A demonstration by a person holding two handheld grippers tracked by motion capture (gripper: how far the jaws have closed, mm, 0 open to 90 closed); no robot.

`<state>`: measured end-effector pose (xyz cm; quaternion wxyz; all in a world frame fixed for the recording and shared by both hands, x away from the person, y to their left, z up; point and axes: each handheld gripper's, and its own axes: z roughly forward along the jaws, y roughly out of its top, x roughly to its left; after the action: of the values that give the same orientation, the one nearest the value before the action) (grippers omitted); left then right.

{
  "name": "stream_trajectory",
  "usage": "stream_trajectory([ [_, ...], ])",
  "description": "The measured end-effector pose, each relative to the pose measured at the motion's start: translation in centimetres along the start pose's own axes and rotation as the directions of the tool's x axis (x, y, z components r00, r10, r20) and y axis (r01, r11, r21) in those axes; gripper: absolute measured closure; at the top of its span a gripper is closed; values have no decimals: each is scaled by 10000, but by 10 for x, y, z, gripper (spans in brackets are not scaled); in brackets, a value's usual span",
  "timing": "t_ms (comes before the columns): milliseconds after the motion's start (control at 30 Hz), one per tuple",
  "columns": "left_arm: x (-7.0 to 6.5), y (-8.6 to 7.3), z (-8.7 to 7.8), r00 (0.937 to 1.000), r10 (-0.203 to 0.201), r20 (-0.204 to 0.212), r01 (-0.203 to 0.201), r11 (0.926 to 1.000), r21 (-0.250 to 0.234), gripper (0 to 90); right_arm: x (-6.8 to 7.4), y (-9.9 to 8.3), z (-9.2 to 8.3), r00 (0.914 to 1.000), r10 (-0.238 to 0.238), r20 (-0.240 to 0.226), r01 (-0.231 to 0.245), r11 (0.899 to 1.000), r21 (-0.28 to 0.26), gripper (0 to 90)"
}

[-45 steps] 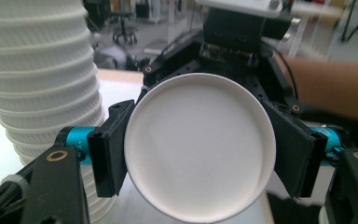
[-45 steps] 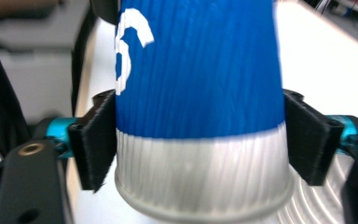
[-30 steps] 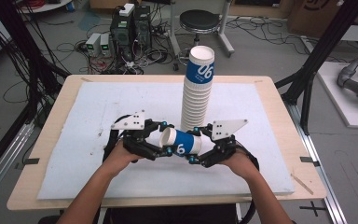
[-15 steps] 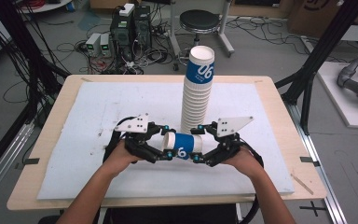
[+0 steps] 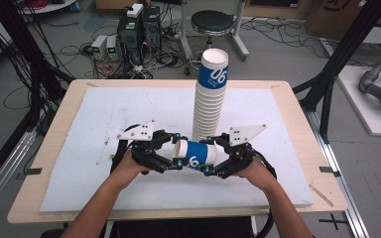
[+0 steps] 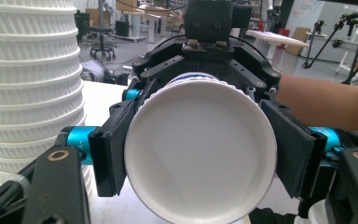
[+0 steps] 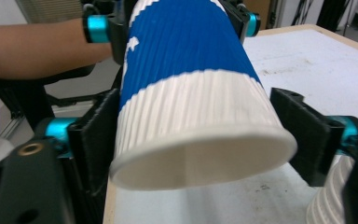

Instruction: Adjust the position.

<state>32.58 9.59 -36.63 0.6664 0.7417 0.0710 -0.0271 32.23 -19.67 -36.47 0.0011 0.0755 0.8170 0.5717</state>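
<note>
A blue-and-white ribbed paper cup (image 5: 194,155) marked "06" lies on its side just above the white mat, held between both grippers. My left gripper (image 5: 175,157) is shut on its left end, whose round white face (image 6: 200,154) fills the space between the pads (image 6: 114,154). My right gripper (image 5: 210,160) is shut on the right end, with the cup's white ribbed end (image 7: 191,135) close to the camera and the blue band behind it. A tall stack of the same cups (image 5: 209,104) stands just behind the held cup.
The white mat (image 5: 104,129) covers most of the wooden table (image 5: 297,124). The stack's ribbed rims (image 6: 28,93) rise close beside my left gripper, and its foot (image 7: 335,200) sits near my right. Black frame posts, cables and a stool stand beyond the table.
Both hands have come slightly toward the near edge with the cup between them, and the cup lies more level than a second ago.
</note>
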Motion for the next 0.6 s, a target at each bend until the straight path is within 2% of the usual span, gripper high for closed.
stream_trajectory([
  [100,-1,-1,3,9999,-129,-76,133,9988,474,293,1,4,-4,9993,-369,75,367,9990,271,251],
  [133,-2,-1,4,9998,-31,-189,46,9967,808,285,2,5,-5,9991,-411,94,407,9984,383,253],
  [200,-2,-2,6,9992,126,-388,-82,9937,1113,244,3,5,-5,9985,-532,135,523,9968,600,255],
  [300,-1,-3,7,9993,158,-349,-113,9920,1257,241,2,5,-6,9981,-601,156,583,9935,973,256],
  [400,-1,-4,7,9995,254,-194,-225,9900,1389,287,3,5,-6,9970,-747,188,723,9916,1077,256],
  [500,-1,-6,6,9993,379,-6,-373,9848,1698,295,4,6,-6,9970,-757,180,738,9931,907,220],
  [600,2,-6,3,9997,252,-27,-246,9902,1375,295,3,7,-5,9987,-203,472,194,9996,210,182],
])
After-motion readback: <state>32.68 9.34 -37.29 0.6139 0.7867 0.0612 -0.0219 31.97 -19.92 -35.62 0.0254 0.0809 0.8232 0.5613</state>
